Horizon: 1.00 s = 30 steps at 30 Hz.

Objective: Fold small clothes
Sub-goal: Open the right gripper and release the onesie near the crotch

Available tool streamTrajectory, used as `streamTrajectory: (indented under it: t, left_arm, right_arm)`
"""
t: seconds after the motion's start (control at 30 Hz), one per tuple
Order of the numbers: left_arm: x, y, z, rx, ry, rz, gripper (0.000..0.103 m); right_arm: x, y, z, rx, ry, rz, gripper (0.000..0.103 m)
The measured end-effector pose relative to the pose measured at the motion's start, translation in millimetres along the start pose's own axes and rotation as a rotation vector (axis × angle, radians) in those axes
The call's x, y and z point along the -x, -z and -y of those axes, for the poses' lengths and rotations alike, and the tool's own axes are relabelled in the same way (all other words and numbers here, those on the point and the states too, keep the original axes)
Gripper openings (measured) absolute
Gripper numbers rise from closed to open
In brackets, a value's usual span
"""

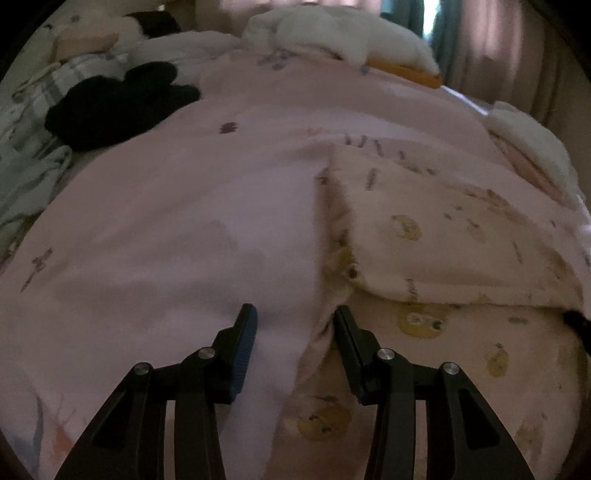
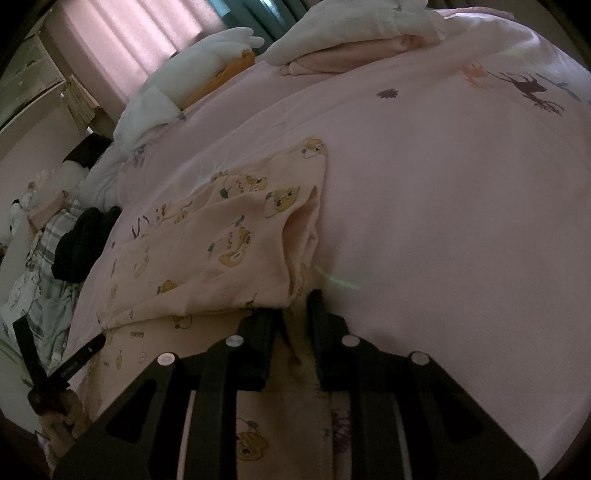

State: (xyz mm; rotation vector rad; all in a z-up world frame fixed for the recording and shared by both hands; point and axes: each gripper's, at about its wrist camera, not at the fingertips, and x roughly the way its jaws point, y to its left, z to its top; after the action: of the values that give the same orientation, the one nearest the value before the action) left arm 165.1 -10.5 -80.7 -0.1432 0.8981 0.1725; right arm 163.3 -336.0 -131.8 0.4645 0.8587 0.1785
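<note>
Here, your left gripper (image 1: 293,319) hangs with its jaws apart over the left edge of the small cream garment printed with yellow bears (image 1: 436,236); nothing is between them, and one fingertip (image 1: 341,314) sits at the cloth's edge while the other is over the bare pink bedspread with dark prints (image 1: 184,206). Whether that fingertip touches the cloth is hard to tell in the dim, blurred picture.

Your right gripper (image 2: 293,301) has its jaws close together on a fold of the bear garment (image 2: 207,266), which runs up between the fingers; the fingertips are half hidden under the folded layer.

The garment lies partly folded on the bedspread (image 2: 443,221), its near end cut off below both views.

Only the right wrist view shows your left gripper from the side (image 2: 74,360), low at the garment's far edge. Both views show a black bundle of cloth (image 1: 118,103) and white folded clothes (image 1: 332,33) well apart from it.
</note>
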Motion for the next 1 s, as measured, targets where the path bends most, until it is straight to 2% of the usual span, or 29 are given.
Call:
streamTrajectory:
  t: [0.17,0.8,1.0]
  left_arm:
    - [-5,-4,-2,0.014,-0.04,0.005,0.048]
    - [-3,2,-12,0.049,0.012,0.022,0.048]
    - [-2,2,-10,0.043,0.016,0.021,0.049]
  right_arm:
    - [0,0,0,-0.001,-0.001,0.001,0.018]
    - [-1,-2,-9,0.04,0.048,-0.001,0.019]
    - [-2,-2,-10,0.047,0.039,-0.002,0.025]
